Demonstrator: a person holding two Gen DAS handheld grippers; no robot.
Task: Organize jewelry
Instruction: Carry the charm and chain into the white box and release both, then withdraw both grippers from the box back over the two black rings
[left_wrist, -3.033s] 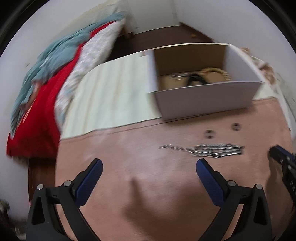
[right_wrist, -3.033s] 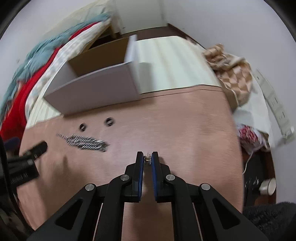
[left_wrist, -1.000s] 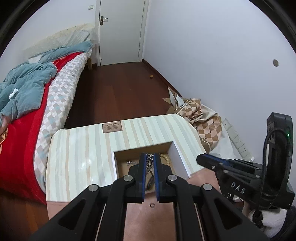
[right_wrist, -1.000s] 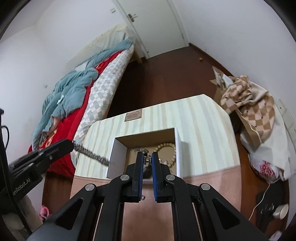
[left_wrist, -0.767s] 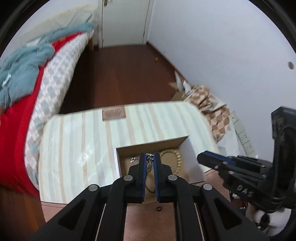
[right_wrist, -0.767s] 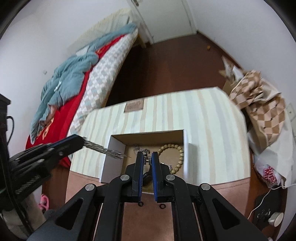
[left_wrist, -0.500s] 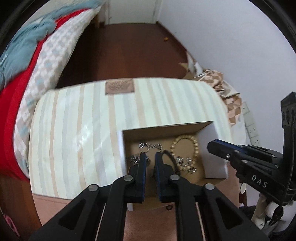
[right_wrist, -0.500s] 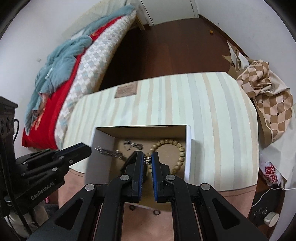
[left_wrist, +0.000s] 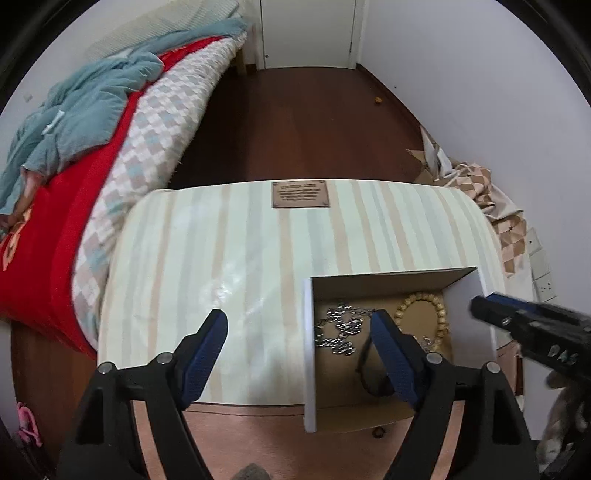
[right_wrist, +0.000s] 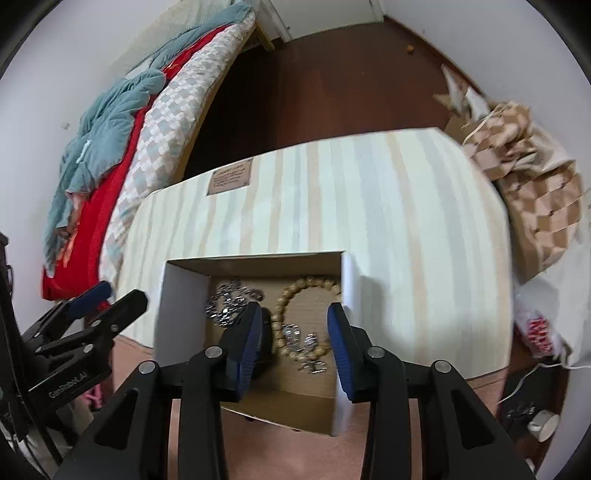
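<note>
Both grippers' fingers have just spread, empty: left gripper (left_wrist: 297, 330) wide, right gripper (right_wrist: 293, 321) partway, over the cardboard box (right_wrist: 181, 295) holding silver chain (right_wrist: 229, 301) and bead bracelet (right_wrist: 284, 321).

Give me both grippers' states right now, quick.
Left gripper: open, jaws have just been opening, nothing between them.
Right gripper: open, jaws have just been opening above the box, pads gripping nothing.

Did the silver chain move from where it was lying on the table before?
Yes. The silver chain went from the bare tabletop in front of the box to inside it, beside the bead bracelet.
</note>
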